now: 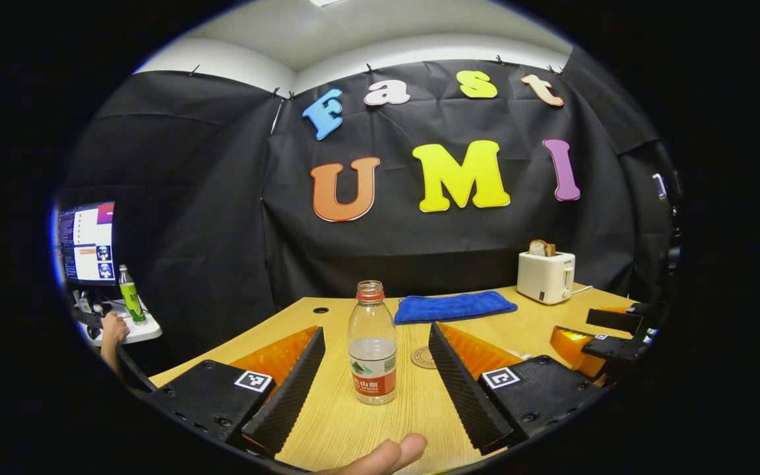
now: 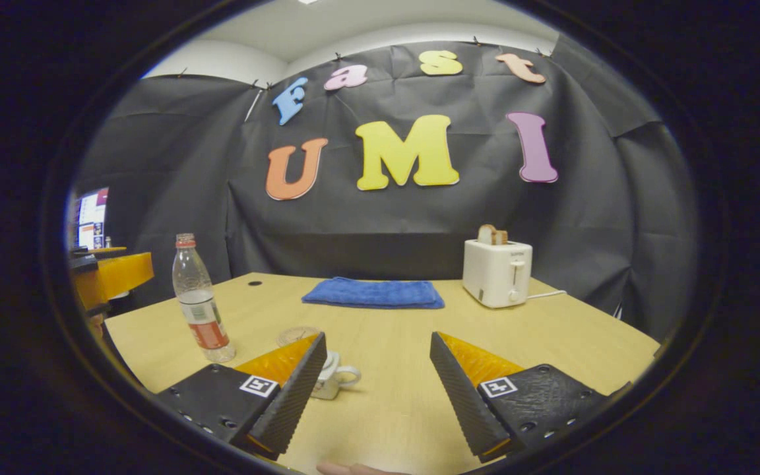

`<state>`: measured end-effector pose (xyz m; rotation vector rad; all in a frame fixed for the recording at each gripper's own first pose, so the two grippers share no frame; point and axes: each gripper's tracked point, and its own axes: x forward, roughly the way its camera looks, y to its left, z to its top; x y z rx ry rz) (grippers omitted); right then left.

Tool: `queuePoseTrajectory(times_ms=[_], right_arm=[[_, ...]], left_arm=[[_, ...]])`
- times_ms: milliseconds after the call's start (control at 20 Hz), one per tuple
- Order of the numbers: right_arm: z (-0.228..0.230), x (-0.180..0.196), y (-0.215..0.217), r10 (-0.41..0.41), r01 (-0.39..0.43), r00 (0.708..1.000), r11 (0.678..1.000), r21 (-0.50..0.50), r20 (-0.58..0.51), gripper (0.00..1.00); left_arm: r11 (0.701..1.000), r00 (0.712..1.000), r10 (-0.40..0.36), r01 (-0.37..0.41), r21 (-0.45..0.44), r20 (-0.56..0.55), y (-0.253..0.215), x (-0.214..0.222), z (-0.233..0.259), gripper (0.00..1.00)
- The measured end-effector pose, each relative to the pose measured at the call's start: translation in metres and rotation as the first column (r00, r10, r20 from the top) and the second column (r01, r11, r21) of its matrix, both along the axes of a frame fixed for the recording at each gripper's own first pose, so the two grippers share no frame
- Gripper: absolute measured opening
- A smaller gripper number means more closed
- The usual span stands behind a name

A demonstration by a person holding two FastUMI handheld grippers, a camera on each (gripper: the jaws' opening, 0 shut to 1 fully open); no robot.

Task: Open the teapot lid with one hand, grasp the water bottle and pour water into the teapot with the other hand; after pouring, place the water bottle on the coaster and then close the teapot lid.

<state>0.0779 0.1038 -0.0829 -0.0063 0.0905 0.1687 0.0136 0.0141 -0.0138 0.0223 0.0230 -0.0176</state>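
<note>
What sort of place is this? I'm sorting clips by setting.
Likely a staged recording booth, not a real kitchen: black cloth wall, household props on a wooden table such as a toaster and water bottle, plus a monitor alongside.

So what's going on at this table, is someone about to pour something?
A person holds a gripper in each hand over a wooden table. The left gripper is open, lined up on an uncapped water bottle standing between its fingers, not yet gripped. The right gripper is open too, near a small white teapot partly hidden behind one finger. A round coaster lies just behind the bottle. Nothing has been lifted yet.
</note>
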Motion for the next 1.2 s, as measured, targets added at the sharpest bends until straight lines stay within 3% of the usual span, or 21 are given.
queuePoseTrajectory(times_ms=[400, 500, 600, 750, 800, 950, 1100, 1200], right_arm=[[-0.02, 0.031, 0.053, -0.009, 0.007, 0.999, 0.999, -0.051, -0.032, 0.95], [-0.025, 0.037, 0.066, -0.011, 0.008, 0.999, 0.998, -0.061, -0.043, 0.96], [-0.028, 0.038, 0.075, -0.01, 0.007, 0.999, 0.997, -0.071, -0.039, 0.93], [-0.03, 0.043, 0.081, -0.017, 0.014, 0.999, 0.996, -0.086, -0.029, 0.73], [-0.033, 0.044, 0.083, -0.019, 0.016, 0.999, 0.996, -0.085, -0.034, 0.73], [-0.045, 0.048, 0.078, -0.042, 0.039, 0.996, 0.998, -0.049, -0.076, 0.54], [-0.045, 0.048, 0.08, -0.03, 0.027, 0.997, 0.999, -0.029, -0.075, 0.47], [-0.042, 0.046, 0.082, -0.019, 0.017, 0.998, 0.999, -0.035, -0.061, 0.45]], left_arm=[[0.995, 0.997, 0.08, -0.08, -0.053, 0.002, 0.06, 0.004, 0.008, 0.99], [0.993, 0.996, 0.084, -0.084, -0.086, -0.007, 0.069, 0.006, 0.006, 0.96], [0.99, 0.997, 0.066, -0.07, -0.125, -0.032, 0.069, 0.006, 0.002, 0.99], [0.989, 0.997, 0.064, -0.068, -0.128, -0.032, 0.073, 0.005, 0.003, 0.99], [0.99, 0.998, 0.063, -0.066, -0.124, -0.028, 0.073, 0.004, 0.004, 0.99], [0.991, 0.999, 0.042, -0.045, -0.123, -0.026, 0.066, 0.004, 0.004, 0.99], [0.992, 0.998, 0.059, -0.06, -0.107, -0.019, 0.068, 0.002, 0.006, 0.95], [0.994, 0.999, 0.05, -0.051, -0.097, -0.014, 0.063, 0.002, 0.008, 0.99]])
